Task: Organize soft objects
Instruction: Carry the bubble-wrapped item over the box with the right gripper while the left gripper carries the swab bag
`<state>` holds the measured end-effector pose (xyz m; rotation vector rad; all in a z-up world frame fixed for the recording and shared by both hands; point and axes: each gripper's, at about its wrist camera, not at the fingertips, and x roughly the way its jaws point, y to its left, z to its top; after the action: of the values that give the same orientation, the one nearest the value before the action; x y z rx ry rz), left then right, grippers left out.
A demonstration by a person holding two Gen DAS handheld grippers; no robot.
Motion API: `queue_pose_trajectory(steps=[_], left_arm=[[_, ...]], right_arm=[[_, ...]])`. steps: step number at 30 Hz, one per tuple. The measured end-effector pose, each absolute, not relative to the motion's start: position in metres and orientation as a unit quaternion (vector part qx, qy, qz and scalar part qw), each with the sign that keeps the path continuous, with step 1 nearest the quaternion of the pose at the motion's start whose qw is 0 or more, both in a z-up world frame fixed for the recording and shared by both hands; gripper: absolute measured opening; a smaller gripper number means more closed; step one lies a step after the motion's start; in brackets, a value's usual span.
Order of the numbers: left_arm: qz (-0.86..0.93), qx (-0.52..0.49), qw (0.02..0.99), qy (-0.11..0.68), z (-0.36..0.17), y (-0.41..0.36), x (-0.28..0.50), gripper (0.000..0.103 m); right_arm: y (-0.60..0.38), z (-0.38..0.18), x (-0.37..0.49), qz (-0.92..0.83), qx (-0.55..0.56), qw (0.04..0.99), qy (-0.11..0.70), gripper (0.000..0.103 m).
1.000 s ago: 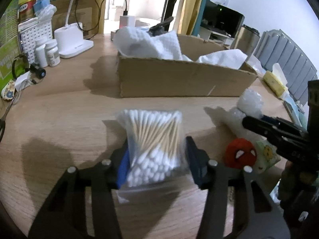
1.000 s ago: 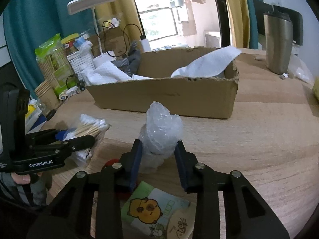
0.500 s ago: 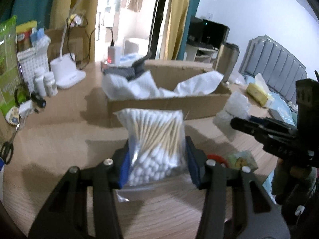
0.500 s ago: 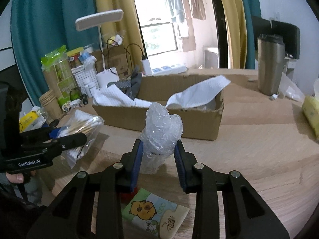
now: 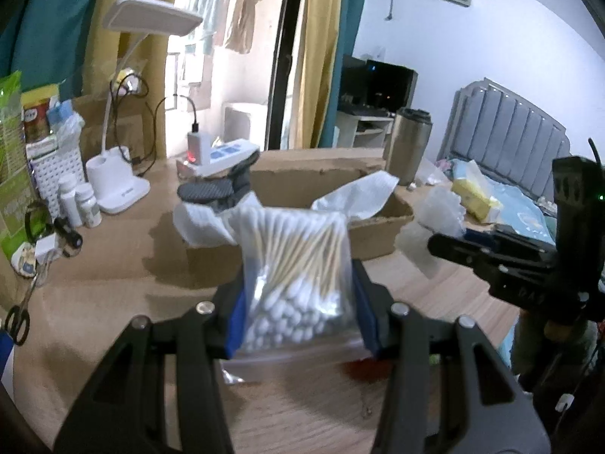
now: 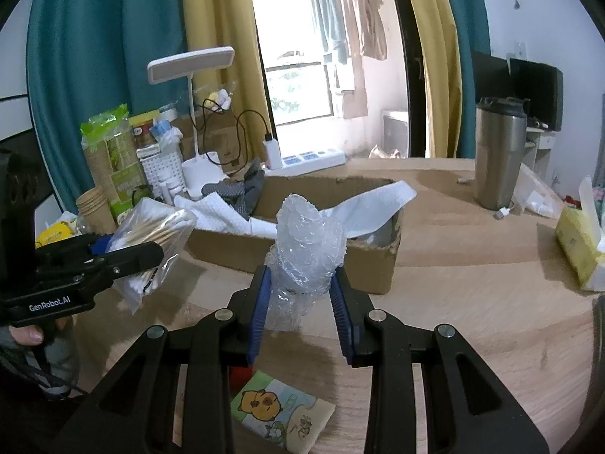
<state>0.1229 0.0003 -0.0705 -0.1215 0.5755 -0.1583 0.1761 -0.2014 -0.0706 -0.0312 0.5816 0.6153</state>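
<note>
My left gripper (image 5: 298,310) is shut on a clear bag of cotton swabs (image 5: 298,265) and holds it in the air in front of the cardboard box (image 5: 329,185). The bag also shows in the right wrist view (image 6: 151,242). My right gripper (image 6: 302,302) is shut on a wad of bubble wrap (image 6: 306,242), lifted off the table before the box (image 6: 302,253). The box holds white paper towels (image 6: 374,204) and a grey cloth (image 6: 242,189). The right gripper and its wad (image 5: 435,223) show at the right of the left wrist view.
A small cartoon tissue pack (image 6: 280,412) and a red toy (image 6: 238,372) lie on the wooden table below the right gripper. A steel tumbler (image 6: 499,151), a yellow tissue pack (image 6: 578,242), a white desk lamp (image 6: 196,162), a power strip (image 6: 314,159) and bottles (image 5: 79,204) ring the box.
Both grippers have lifted their loads off the table and risen, so the box now sits lower and farther in both views. Both grips are unchanged.
</note>
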Motion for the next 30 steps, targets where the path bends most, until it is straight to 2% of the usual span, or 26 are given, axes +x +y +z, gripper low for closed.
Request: queue_pose_trajectory(steps=[30], left_arm=[[-0.119,-0.063,0.962,0.238,-0.029,0.019,0.178,0.049]], right_arm=[[-0.186,-0.037,0.206,0.285,-0.034,0.929,0.233,0.034]])
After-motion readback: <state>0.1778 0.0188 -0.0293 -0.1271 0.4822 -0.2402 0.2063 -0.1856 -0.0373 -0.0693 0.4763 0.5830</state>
